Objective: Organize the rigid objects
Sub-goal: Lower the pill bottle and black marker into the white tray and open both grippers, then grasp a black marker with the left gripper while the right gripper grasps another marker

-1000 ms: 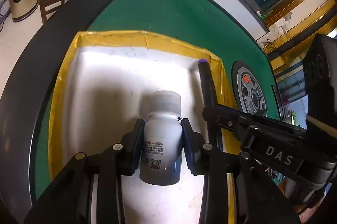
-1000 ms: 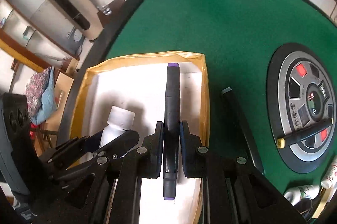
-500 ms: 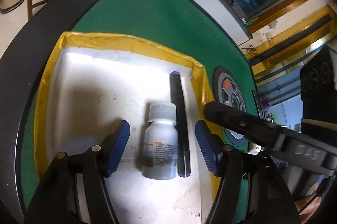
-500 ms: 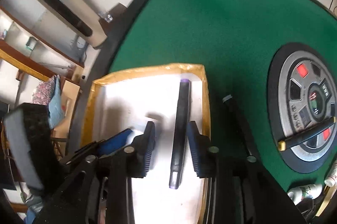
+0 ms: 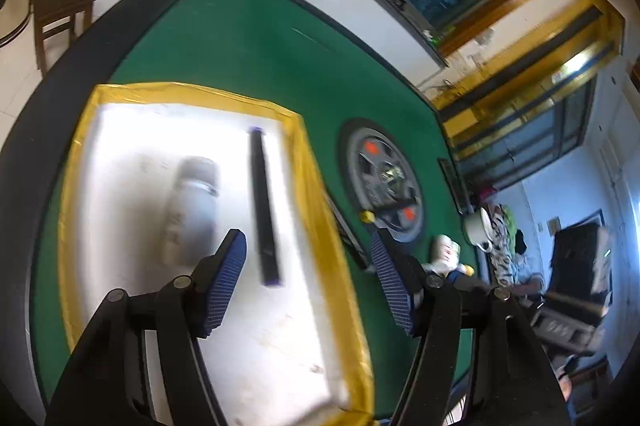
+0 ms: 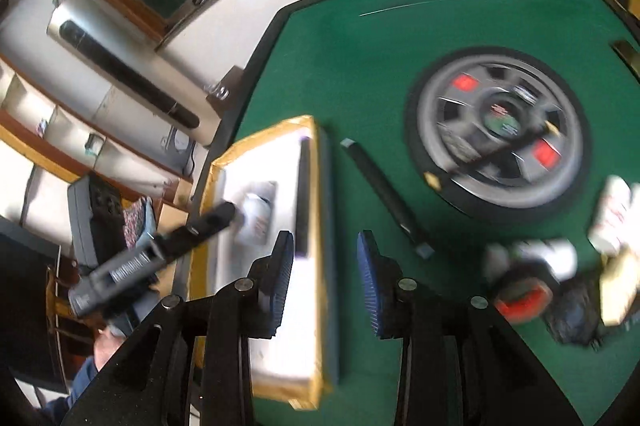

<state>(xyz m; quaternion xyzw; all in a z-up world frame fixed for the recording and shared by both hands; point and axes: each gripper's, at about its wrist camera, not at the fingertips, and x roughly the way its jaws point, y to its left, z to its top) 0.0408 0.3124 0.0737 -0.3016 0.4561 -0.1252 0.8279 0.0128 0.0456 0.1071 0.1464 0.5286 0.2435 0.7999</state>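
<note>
Inside the yellow-rimmed tray (image 5: 320, 222) I see the white bottle (image 5: 192, 209) and black marker (image 5: 264, 209) lying parallel, tidily sorted. Both my left claw (image 5: 308, 282) and right claw (image 6: 324, 278) stand apart, empty; another marker (image 6: 384, 193) waits on the green tabletop (image 6: 360, 73) to the right.

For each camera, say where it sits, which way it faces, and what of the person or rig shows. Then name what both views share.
Left wrist: on the left gripper, looking down over the tray holding bottle and marker; its own open fingers show.
Right wrist: on the right gripper, looking down at the tray's edge and green table; its open fingers, the left gripper and a sleeve show.
Shared: tray, bottle, marker, round panel.
</note>
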